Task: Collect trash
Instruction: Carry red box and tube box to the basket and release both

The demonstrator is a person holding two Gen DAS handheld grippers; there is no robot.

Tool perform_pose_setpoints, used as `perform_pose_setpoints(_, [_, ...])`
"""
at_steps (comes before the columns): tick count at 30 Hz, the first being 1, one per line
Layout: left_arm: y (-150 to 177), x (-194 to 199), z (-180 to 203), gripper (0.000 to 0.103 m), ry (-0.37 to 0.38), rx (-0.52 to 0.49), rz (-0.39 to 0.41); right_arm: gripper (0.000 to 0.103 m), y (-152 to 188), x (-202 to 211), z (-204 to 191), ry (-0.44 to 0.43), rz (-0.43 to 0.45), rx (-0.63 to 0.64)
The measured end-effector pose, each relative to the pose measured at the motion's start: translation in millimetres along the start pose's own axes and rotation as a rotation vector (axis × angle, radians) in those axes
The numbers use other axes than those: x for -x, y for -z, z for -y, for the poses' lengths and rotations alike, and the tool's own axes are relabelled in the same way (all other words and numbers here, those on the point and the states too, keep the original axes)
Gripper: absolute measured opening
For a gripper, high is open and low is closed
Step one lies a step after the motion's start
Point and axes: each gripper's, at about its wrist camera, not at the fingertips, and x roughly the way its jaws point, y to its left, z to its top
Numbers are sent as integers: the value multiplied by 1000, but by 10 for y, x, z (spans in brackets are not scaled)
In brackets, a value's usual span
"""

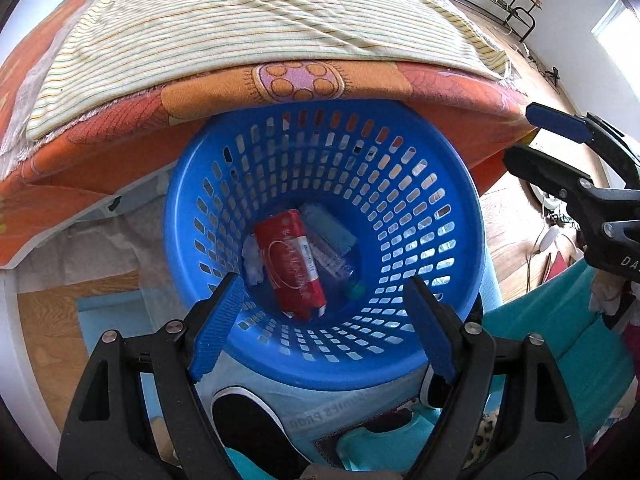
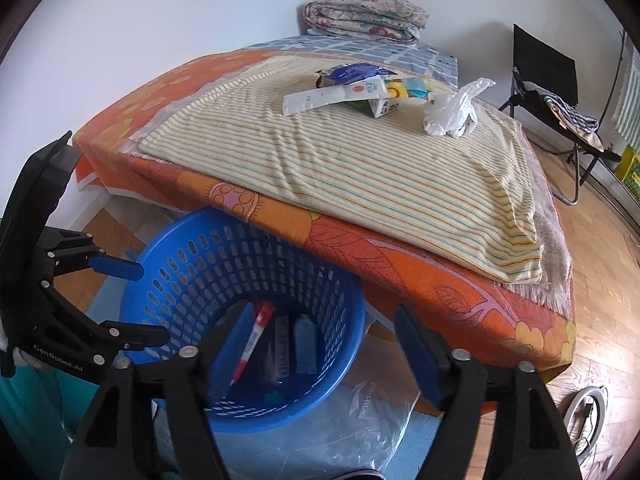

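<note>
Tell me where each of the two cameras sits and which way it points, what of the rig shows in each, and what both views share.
Left wrist: sits above the round blue perforated plastic basket, looking down into it at the red wrapper inside; its own left gripper shows open, the right gripper at the right edge.
Right wrist: sits lower beside the basket, facing across the striped cream cloth toward the white crumpled plastic bag and milk carton; its right gripper shows open, the left gripper at left.
Shared: basket, bed, both grippers.
</note>
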Motion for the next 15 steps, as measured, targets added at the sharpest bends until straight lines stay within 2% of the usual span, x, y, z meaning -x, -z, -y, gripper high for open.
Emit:
perform_pose_setpoints(5, [-10, 3, -6, 84, -2, 2, 2, 85, -7, 0, 45, -1, -1, -29])
perform_pose_setpoints(15, [-50, 32, -5, 84, 1, 7, 11, 92, -34, -12, 52, -8, -4, -52])
